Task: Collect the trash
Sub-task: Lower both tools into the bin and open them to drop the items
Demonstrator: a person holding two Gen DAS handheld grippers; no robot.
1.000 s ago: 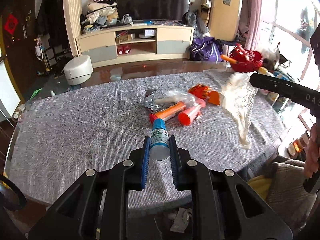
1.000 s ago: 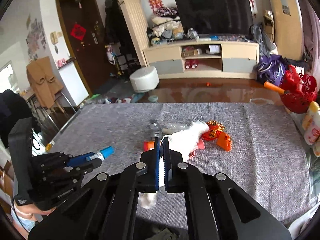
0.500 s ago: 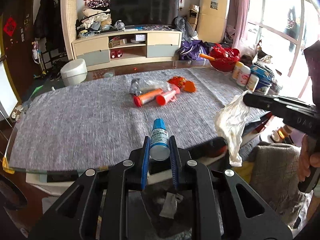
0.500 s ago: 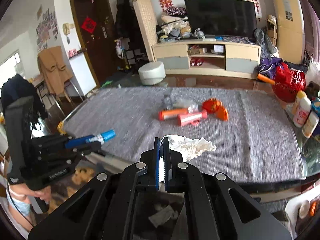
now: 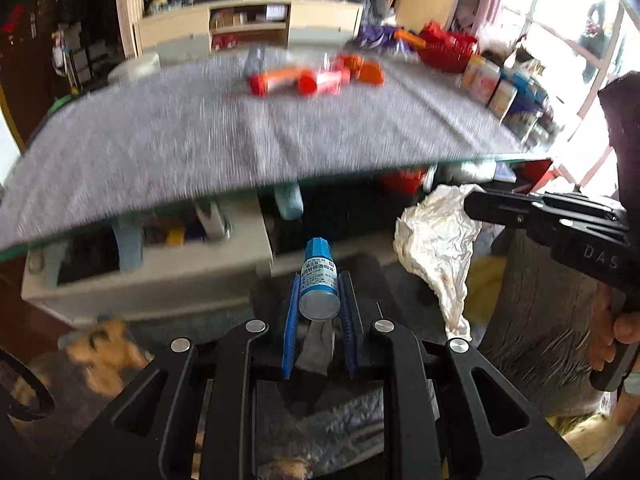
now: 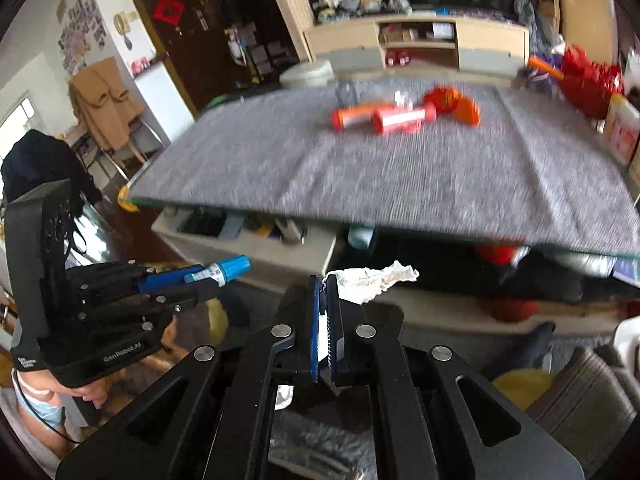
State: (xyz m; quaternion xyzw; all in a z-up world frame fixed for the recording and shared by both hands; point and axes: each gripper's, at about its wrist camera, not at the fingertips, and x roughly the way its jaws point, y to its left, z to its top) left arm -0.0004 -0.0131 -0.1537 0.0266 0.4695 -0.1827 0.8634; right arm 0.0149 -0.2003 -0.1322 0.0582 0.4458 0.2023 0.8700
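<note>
left gripper (image 5: 319,300): fingers clamped on a little blue-capped bottle (image 5: 319,282), held off the table's near edge | right gripper (image 6: 324,304): fingers pinched tight on crumpled white tissue (image 6: 370,278), also below that edge | table (image 6: 280,168): orange tubes (image 6: 380,118) lie near the far edge

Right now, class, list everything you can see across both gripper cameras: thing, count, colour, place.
Small bottle: one, blue cap, between left jaws.
Crumpled tissue: one, white, pinched in right jaws, below table edge.
Tubes: two, orange-red, lying on table.
Orange wrappers: a couple, beside tubes.
Table: one, grey cloth, glass edge.
Basket: one, red, far right.
Left gripper: black, shut on bottle.
Right gripper: black, shut on tissue.
</note>
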